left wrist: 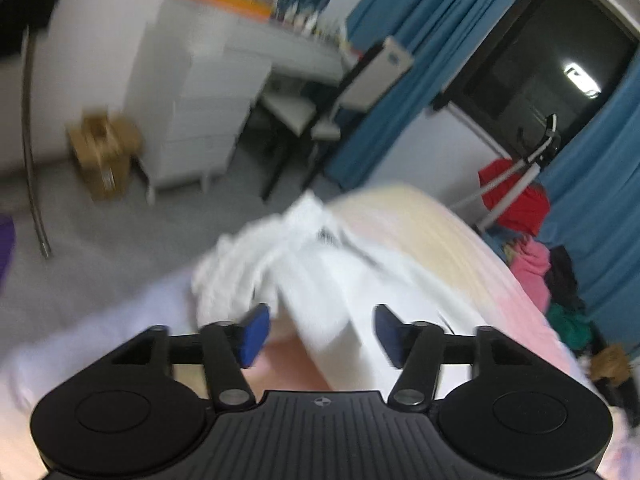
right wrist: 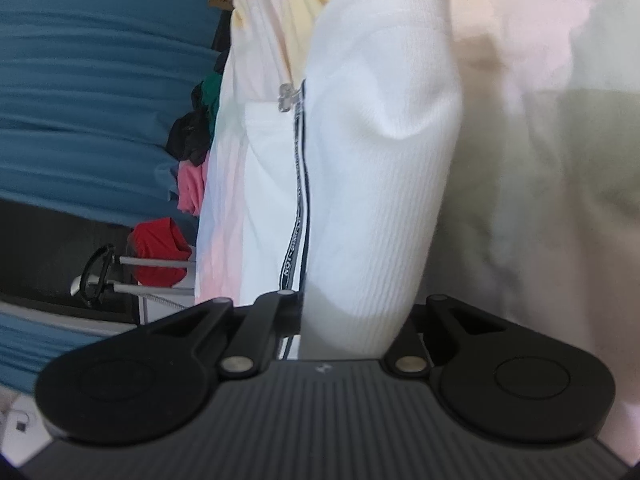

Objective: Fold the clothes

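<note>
White jacket [right wrist: 360,152] lay on the pastel bed [left wrist: 460,248] | left tongs [left wrist: 320,334] released, nothing between the pads | right tongs [right wrist: 352,320] clenched on a ribbed fold of cloth | step: likely mid-fold | next: left tongs need a fresh edge.

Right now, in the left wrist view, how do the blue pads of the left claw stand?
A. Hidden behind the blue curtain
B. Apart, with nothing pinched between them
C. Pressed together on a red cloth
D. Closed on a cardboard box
B: the left claw has its blue pads standing wide apart, and the white garment lies beyond them, not pinched.
</note>
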